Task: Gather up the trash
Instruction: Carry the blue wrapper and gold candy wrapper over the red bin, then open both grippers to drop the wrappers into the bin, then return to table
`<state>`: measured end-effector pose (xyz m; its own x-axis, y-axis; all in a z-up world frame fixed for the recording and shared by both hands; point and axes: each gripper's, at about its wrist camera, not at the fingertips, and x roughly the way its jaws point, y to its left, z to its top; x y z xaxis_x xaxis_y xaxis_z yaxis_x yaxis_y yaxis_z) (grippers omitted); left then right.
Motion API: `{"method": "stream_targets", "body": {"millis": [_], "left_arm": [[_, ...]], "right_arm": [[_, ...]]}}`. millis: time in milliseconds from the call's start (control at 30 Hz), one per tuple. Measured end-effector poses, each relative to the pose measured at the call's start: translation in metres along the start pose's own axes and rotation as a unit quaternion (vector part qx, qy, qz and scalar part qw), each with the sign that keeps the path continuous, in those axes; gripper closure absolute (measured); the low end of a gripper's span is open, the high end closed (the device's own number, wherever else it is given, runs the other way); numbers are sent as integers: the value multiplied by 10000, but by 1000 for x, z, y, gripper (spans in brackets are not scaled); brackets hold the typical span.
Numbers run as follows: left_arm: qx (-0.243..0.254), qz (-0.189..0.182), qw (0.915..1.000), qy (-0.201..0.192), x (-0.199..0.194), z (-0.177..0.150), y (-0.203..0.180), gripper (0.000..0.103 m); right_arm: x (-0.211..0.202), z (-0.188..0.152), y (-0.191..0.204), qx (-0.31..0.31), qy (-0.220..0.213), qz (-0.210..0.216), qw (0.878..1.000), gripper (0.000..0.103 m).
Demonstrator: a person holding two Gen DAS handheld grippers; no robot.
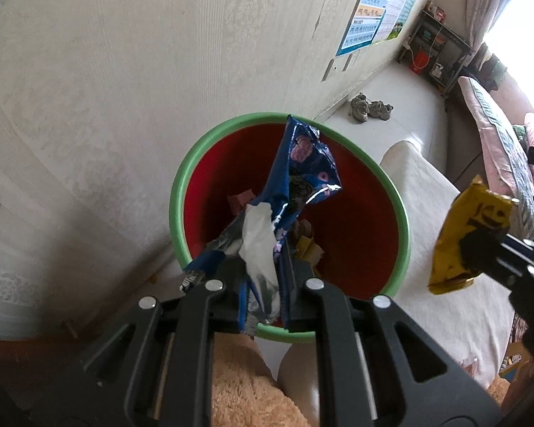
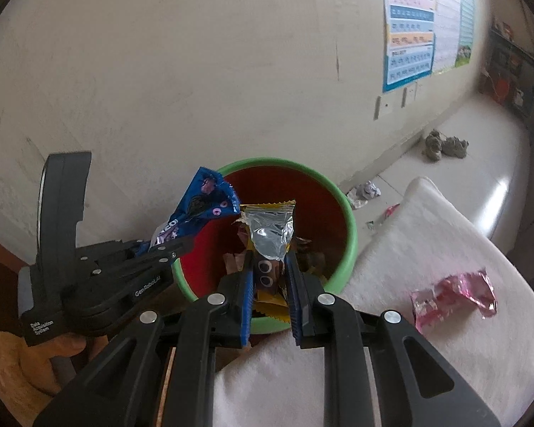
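Red inside with a green rim, the bin (image 1: 356,220) stands by the wall. The left gripper (image 1: 260,284) clamps a blue wrapper (image 1: 302,167) over its opening; the right gripper (image 2: 268,277) clamps a yellow wrapper (image 2: 270,235) there too. A pink wrapper (image 2: 452,295) lies on the white blanket (image 2: 409,249).

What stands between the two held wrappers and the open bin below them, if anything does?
Nothing visible does. The left gripper holds the blue wrapper above the mouth of the bin, and the right gripper holds the yellow wrapper above it too. The bin is open and has no lid.
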<state>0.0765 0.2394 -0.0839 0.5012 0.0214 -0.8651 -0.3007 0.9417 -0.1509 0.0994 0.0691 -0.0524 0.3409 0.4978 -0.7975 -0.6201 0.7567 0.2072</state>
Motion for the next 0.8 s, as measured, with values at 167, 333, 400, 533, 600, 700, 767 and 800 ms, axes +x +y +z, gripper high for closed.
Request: {"method": "stream_targets", "body": {"millis": [167,333,400,533,600,700,767,800], "left_arm": [[-18,2,10000,7,2,2,4,90],[-46,8,10000,48,6,4,5,90],[-54,4,10000,63,8,5,6,90],[-61,1,10000,66,9,6,7,90],[-56,18,10000,71,10,5,7,90],[-85,91,9999,50,12,5,7,71],[-73,159,9998,-69,9,4,7,55],[-58,181,9998,-102,9,3,7,55]], "right_arm": [[8,0,-1,-6,72,-25,10000,85],[13,-3,-2,9,146,-40,9999,85],[16,-2,-2,-2,165,-61,9998,85],[21,-1,0,-59,159,-113,9998,85],[22,-1,1,-63,134,-134,9998,85],[22,0,1,-38,73,-115,9999,58],[17,-1,-1,-21,-50,-134,9999,50],[16,-1,-1,-34,-69,-147,9999,50]]}}
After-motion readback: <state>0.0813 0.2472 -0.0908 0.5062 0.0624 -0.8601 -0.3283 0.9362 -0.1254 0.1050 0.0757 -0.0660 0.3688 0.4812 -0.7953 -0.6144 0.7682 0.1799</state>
